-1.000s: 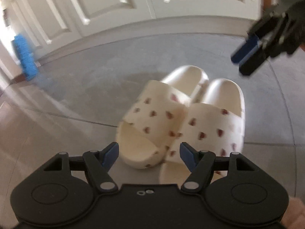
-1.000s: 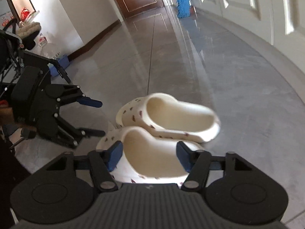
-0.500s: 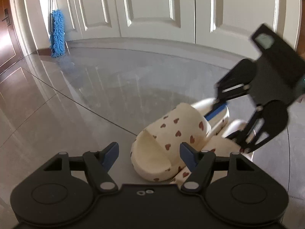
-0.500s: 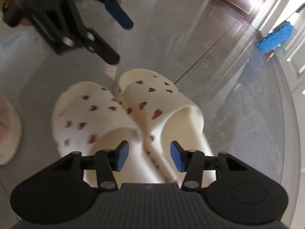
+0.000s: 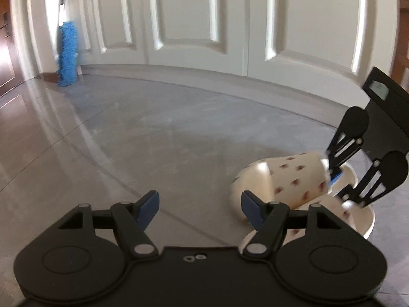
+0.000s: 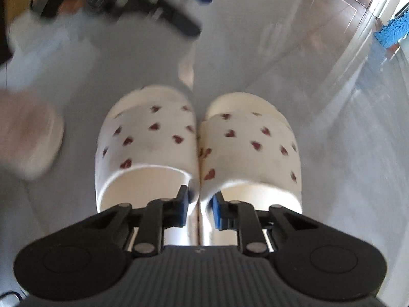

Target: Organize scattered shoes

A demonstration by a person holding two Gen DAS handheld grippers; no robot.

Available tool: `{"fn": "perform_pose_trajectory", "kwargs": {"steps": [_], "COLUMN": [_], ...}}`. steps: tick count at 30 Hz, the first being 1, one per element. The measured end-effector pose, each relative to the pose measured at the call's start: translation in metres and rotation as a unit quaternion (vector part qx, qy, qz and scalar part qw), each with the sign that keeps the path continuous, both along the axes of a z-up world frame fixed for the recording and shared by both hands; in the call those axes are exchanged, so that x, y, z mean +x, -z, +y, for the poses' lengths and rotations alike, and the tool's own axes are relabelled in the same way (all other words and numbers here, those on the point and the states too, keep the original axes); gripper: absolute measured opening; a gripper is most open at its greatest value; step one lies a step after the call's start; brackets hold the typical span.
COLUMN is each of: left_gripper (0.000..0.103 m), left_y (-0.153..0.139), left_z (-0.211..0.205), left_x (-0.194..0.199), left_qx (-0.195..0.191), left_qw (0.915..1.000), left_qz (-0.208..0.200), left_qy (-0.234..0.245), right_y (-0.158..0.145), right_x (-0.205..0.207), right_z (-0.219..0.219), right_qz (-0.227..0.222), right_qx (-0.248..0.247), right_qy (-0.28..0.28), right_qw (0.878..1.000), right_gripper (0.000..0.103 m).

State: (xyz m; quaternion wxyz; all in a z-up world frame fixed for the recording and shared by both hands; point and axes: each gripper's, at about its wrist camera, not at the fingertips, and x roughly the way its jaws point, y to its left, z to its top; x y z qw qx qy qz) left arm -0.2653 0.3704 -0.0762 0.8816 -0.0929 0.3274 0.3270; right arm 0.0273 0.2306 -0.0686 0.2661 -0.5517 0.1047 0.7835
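2 cream slippers with dark red hearts sit side by side on the grey tiled floor (image 6: 332,102), inner edges touching: the left slipper (image 6: 145,138) and the right slipper (image 6: 250,138). The right gripper (image 6: 199,208) reaches in from the heel end, 1 finger inside each slipper, and its 2 blue-padded fingers (image 6: 182,209) have just been closing; they now pinch the 2 adjoining inner walls of the slippers together. In the left wrist view the pair (image 5: 296,179) appears tilted at the lower right, with the right gripper entering from the right. The left gripper (image 5: 199,208) stands well apart from the slippers, its 2 fingers (image 5: 147,206) spread wide with only bare floor between them. 1 blurred pale pink slipper (image 6: 28,138) lies near the left slipper. 1 blue fluffy mop head (image 5: 67,53) leans by the white panelled doors (image 5: 191,12).
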Motion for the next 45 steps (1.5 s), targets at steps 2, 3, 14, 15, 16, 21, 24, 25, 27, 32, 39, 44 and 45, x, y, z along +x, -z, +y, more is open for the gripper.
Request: {"fn": "perform_pose_trajectory", "kwargs": {"steps": [2,3,14,15,16,21,24,25,27,32,39,44,45], "left_gripper": [0.071,0.071,0.071,0.071,0.071,0.071,0.071,0.071,0.071,0.072,0.072,0.072,0.072], "left_y": [0.002,0.004,0.053,0.058,0.062,0.063,0.058,0.057,0.054,0.045,0.037,0.035,0.035], "left_z": [-0.011,-0.017,-0.07,-0.07,-0.069,-0.06,-0.049,-0.044,-0.028,0.011,0.029,0.028,0.028], "left_x": [0.019,0.028,0.13,0.138,0.143,0.156,0.146,0.142,0.131,0.112,0.104,0.111,0.113], "left_qx": [-0.005,-0.005,0.061,0.068,0.07,0.079,0.104,0.111,0.106,0.035,0.003,-0.013,-0.022], "left_qw": [0.9991,0.9978,0.9352,0.9284,0.9237,0.9207,0.9384,0.9463,0.9649,0.9934,0.9967,0.9955,0.995], "left_qz": [-0.001,0.003,0.075,0.082,0.088,0.102,0.109,0.113,0.105,0.045,-0.014,-0.031,-0.038], "left_qy": [0.042,0.066,0.341,0.356,0.366,0.368,0.311,0.282,0.216,0.1,0.08,0.088,0.089], "right_y": [0.001,0.002,-0.027,-0.036,-0.044,-0.065,-0.055,-0.052,-0.043,0.006,0.022,0.016,0.019], "right_x": [0.017,0.033,0.123,0.132,0.141,0.129,0.099,0.088,0.069,0.025,0.012,-0.009,-0.014], "right_z": [-0.018,-0.035,-0.106,-0.112,-0.117,-0.128,-0.136,-0.14,-0.143,-0.099,-0.071,-0.078,-0.08], "right_qz": [-0.036,-0.078,-0.111,-0.084,-0.057,0.142,0.258,0.281,0.312,0.339,0.24,0.137,0.136], "right_qx": [-0.004,-0.006,0.051,0.059,0.066,-0.005,-0.058,-0.072,-0.09,-0.117,-0.038,0.022,0.04], "right_qy": [-0.011,-0.03,0.166,0.215,0.262,0.412,0.482,0.504,0.548,0.681,0.803,0.829,0.836], "right_qw": [0.999,0.997,0.979,0.971,0.961,0.9,0.835,0.814,0.771,0.639,0.544,0.542,0.53], "right_gripper": [0.021,0.021,0.04,0.04,0.042,0.042,0.042,0.042,0.042,0.047,0.044,0.047,0.047]}}
